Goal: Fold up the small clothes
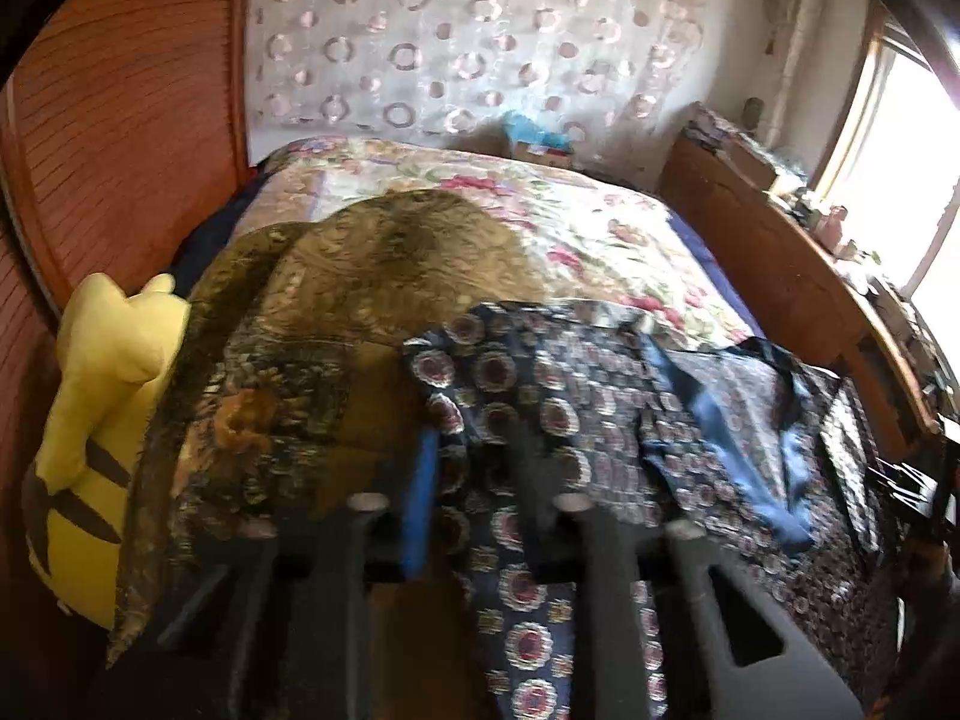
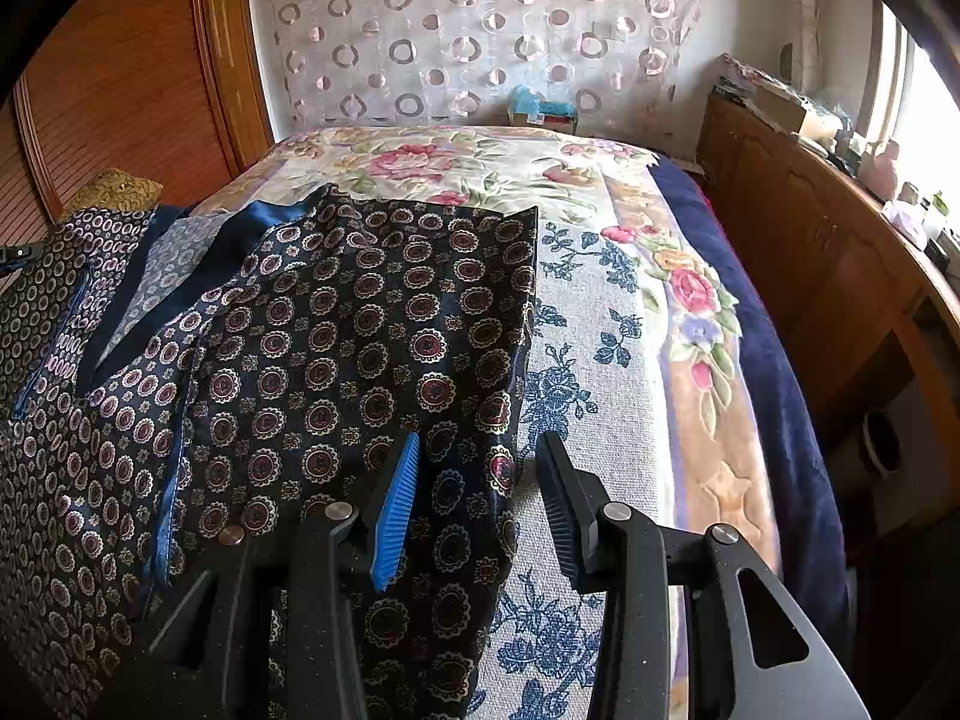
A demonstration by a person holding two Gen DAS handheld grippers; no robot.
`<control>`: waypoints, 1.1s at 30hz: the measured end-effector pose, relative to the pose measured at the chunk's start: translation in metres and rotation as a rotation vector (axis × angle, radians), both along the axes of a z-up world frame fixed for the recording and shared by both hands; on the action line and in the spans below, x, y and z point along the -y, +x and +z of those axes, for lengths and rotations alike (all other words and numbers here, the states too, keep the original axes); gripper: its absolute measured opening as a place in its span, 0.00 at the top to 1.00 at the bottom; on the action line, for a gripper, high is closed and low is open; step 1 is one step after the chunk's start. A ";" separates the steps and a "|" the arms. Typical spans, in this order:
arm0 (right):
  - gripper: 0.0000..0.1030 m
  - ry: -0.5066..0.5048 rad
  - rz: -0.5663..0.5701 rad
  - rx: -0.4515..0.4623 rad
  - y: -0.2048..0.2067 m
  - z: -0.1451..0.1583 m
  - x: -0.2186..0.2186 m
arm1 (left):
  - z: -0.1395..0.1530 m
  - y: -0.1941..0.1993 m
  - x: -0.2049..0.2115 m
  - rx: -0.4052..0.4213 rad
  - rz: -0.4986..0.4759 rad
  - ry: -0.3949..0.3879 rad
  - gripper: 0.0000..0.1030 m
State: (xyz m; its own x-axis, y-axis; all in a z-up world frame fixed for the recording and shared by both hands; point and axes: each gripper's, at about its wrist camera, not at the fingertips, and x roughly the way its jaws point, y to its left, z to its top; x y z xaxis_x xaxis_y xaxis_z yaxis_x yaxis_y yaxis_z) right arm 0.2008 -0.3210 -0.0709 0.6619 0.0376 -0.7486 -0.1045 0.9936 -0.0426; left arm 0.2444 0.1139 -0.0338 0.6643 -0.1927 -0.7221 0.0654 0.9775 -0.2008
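Note:
A dark navy garment with round medallion print and blue satin trim lies spread on the bed [image 2: 360, 324]; it also shows in the left wrist view [image 1: 600, 396]. My right gripper [image 2: 477, 462] is open, its blue-padded fingers [image 2: 396, 510] straddling the garment's right edge just above the cloth. My left gripper [image 1: 474, 468] sits at the garment's left edge; one blue pad [image 1: 423, 498] shows and cloth lies between the fingers, but blur hides whether they are closed.
An olive-gold patterned cloth [image 1: 360, 276] lies left of the garment. A yellow plush toy [image 1: 96, 408] sits at the bed's left edge. The floral blanket [image 2: 600, 300] covers the bed. A wooden headboard with clutter [image 2: 828, 252] runs along the right.

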 end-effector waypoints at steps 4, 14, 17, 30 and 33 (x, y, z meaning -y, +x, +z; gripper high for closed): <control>0.60 0.000 0.000 0.001 0.000 0.000 0.000 | 0.012 -0.019 0.019 0.055 -0.063 0.040 0.97; 0.60 -0.003 0.000 0.002 0.001 -0.001 0.000 | 0.023 -0.080 0.053 0.172 -0.175 0.079 0.98; 0.60 -0.002 0.000 0.002 0.001 0.000 0.000 | 0.020 -0.094 0.055 0.183 -0.184 0.072 0.98; 0.97 0.030 -0.022 -0.059 0.055 0.008 0.001 | 0.028 -0.137 0.062 0.241 -0.202 0.052 0.99; 0.98 0.024 0.050 0.023 0.029 0.023 -0.015 | 0.030 -0.156 0.058 0.257 -0.193 0.037 0.99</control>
